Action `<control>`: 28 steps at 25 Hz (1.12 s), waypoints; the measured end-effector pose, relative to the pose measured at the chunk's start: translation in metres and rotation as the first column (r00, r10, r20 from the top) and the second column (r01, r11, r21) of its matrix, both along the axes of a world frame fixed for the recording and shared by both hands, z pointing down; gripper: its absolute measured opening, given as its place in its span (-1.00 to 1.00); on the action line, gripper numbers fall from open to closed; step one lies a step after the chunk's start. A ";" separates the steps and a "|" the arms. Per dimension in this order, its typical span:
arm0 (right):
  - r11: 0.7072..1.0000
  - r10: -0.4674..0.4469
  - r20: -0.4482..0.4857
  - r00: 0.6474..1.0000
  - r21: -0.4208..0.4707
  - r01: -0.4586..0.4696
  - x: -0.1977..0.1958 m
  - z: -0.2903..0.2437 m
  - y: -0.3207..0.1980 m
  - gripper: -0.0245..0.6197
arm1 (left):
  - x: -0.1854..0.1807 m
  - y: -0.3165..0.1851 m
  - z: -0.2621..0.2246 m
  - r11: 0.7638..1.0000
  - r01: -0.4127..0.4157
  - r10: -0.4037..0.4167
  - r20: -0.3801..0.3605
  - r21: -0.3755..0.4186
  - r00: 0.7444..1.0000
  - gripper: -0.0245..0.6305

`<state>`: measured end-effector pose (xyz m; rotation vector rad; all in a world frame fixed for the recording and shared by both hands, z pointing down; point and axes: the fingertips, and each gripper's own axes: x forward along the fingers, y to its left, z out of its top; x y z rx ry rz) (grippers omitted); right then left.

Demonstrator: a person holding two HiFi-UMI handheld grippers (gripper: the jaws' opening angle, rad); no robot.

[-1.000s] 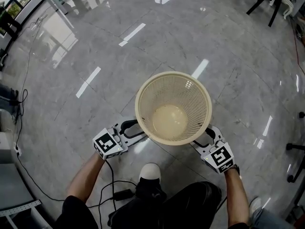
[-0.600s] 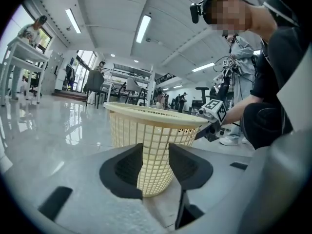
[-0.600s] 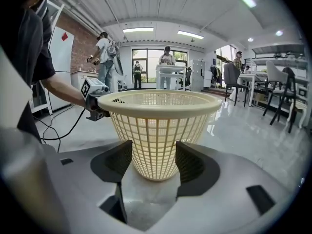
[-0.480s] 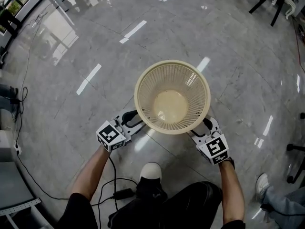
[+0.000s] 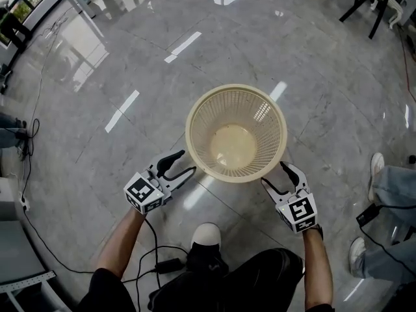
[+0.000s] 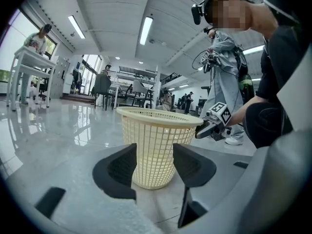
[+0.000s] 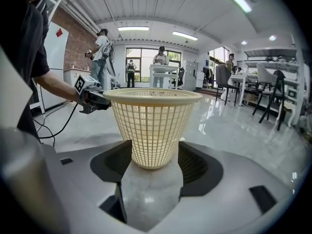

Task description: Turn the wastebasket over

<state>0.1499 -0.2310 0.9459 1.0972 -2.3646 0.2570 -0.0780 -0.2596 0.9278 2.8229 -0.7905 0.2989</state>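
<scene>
1. The basket stands on the shiny floor right in front of you. Its mouth faces up and its bottom is on the floor. It looks empty.
2. Your left claw is spread, and its jaws have just been opening wider. It pinches nothing. The basket sits a little way ahead of the gap and does not touch the pads.
3. Your right claw is spread too and holds nothing. Its tips are just beside the rim, on the other side of the basket.
4. The mouth is up, so I think the flip is yet to be done. The first thing to get right is a good hold.
5. Bring both claws to the rim, one on each side, straight across from each other. Let each one pinch the thick top edge, not the thin net wall.
6. Squeeze softly. The basket looks light and bendy, and a hard squeeze could squash it out of shape.
7. Lift it off the floor before you turn it, so the bottom does not scrape or catch.
8. Roll both hands the same way at the same speed. If one hand goes faster, the rim may twist and slip out.
9. Set the rim down flat, then let go.
</scene>
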 end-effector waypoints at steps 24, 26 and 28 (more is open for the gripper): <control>0.980 0.191 0.133 0.972 0.022 -0.196 -0.049 -0.462 0.052 -0.89 | 0.053 0.049 -0.430 0.990 0.101 -0.105 0.040 0.101 0.994 -0.91; 0.981 0.190 0.149 0.970 0.012 -0.194 -0.059 -0.524 0.065 -0.89 | 0.054 0.061 -0.493 0.992 0.100 -0.104 0.038 0.082 0.994 -0.91; 0.979 0.203 0.153 0.967 0.000 -0.205 -0.064 -0.579 0.085 -0.89 | 0.055 0.079 -0.551 0.993 0.107 -0.108 0.027 0.050 0.994 -0.91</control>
